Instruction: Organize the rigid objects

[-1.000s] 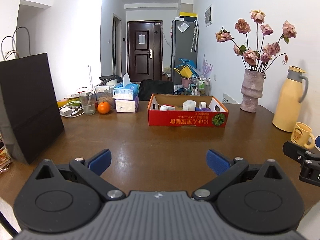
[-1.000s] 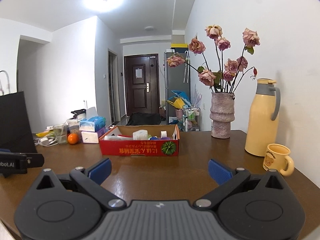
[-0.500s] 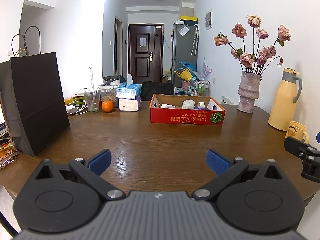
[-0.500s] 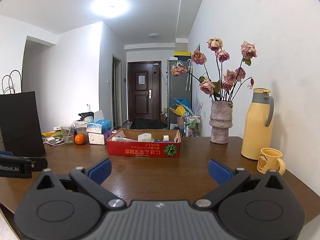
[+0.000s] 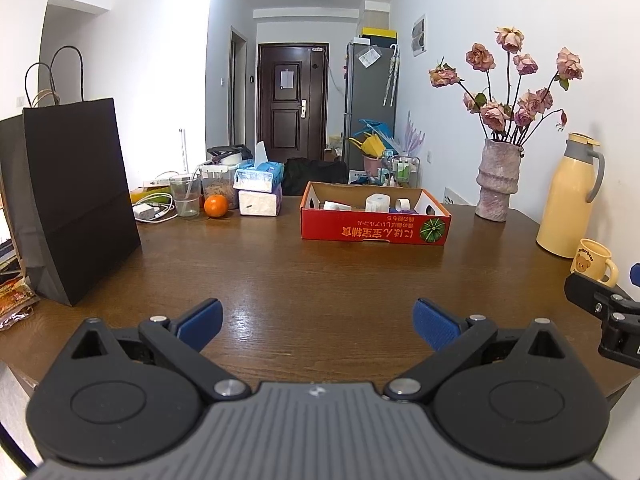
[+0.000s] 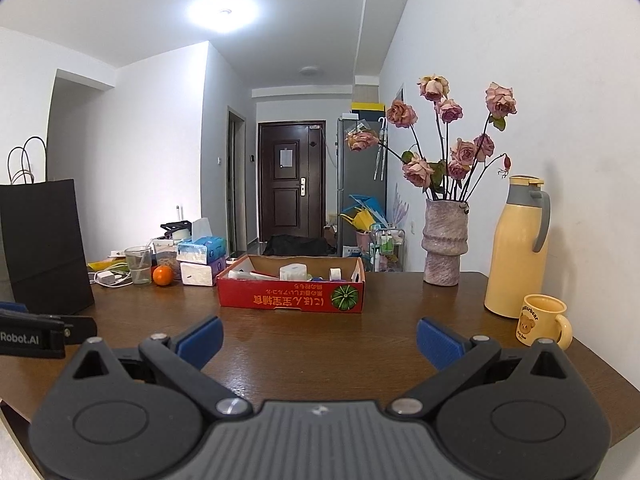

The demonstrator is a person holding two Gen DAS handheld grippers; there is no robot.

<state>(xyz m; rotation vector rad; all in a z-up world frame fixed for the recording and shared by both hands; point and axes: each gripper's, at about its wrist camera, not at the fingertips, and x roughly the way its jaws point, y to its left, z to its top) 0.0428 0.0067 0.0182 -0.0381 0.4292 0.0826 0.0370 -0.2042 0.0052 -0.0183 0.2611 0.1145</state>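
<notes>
A red cardboard box (image 5: pixel 374 233) (image 6: pixel 290 299) stands on the far middle of the brown table (image 5: pixel 304 280) (image 6: pixel 320 344), holding several small white items. My left gripper (image 5: pixel 318 322) hovers open over the near table edge, nothing between its blue pads. My right gripper (image 6: pixel 319 338) is also open and empty, level with it on the right. Each gripper shows at the edge of the other's view.
A black paper bag (image 5: pixel 76 196) stands at the left. Behind it are a glass (image 5: pixel 185 196), an orange (image 5: pixel 216 205), tissue packs (image 5: pixel 258 194) and cables. At the right stand a flower vase (image 6: pixel 444 254), a yellow thermos (image 6: pixel 516 248) and a yellow mug (image 6: pixel 542 322).
Both grippers have pulled back toward the near edge of the table and away from the box; the views show more of the room. Jaws stayed open.
</notes>
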